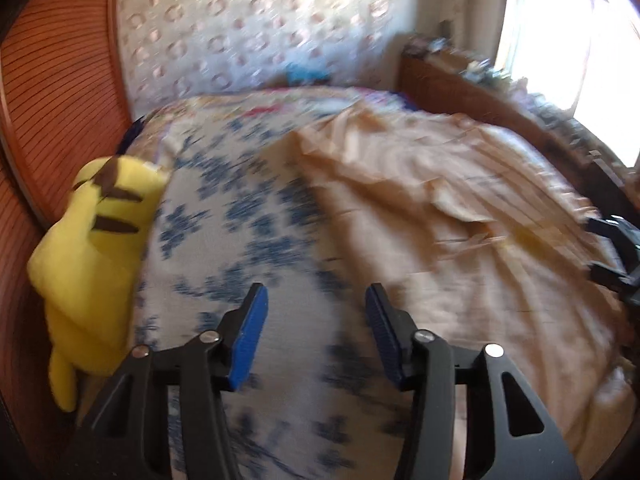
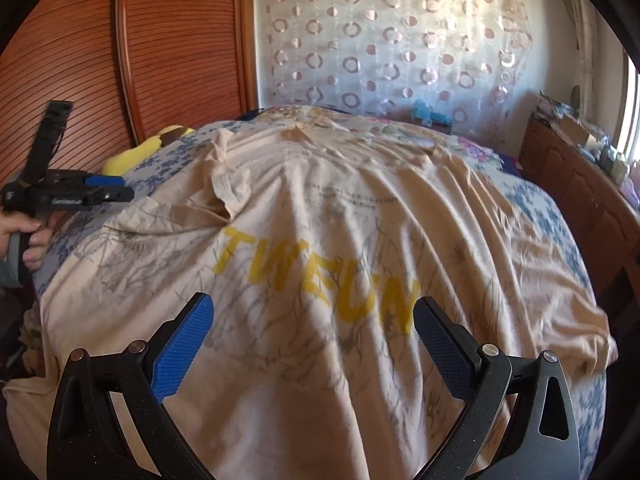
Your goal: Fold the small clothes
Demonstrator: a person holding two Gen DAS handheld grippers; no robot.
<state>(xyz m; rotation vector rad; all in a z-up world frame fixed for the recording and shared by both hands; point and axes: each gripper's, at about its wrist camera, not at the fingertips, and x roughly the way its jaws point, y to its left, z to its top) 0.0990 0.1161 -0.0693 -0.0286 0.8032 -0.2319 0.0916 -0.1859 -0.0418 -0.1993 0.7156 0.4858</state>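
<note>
A cream T-shirt [image 2: 320, 240] with yellow letters lies spread and wrinkled on the bed. In the left wrist view it [image 1: 420, 200] fills the right half, blurred. My right gripper [image 2: 314, 320] is open and empty above the shirt's lower middle. My left gripper [image 1: 316, 308] is open and empty over the blue-flowered bedspread [image 1: 240, 220], left of the shirt. From the right wrist view the left gripper [image 2: 108, 188] sits at the shirt's left edge, held by a hand. The right gripper [image 1: 616, 252] shows at the right edge of the left wrist view.
A yellow plush toy [image 1: 92, 248] lies at the bed's left edge against a wooden slatted wardrobe [image 2: 120, 60]. A patterned curtain [image 2: 400, 40] hangs behind the bed. A wooden cabinet [image 2: 580, 184] with clutter stands on the right under a bright window [image 1: 560, 40].
</note>
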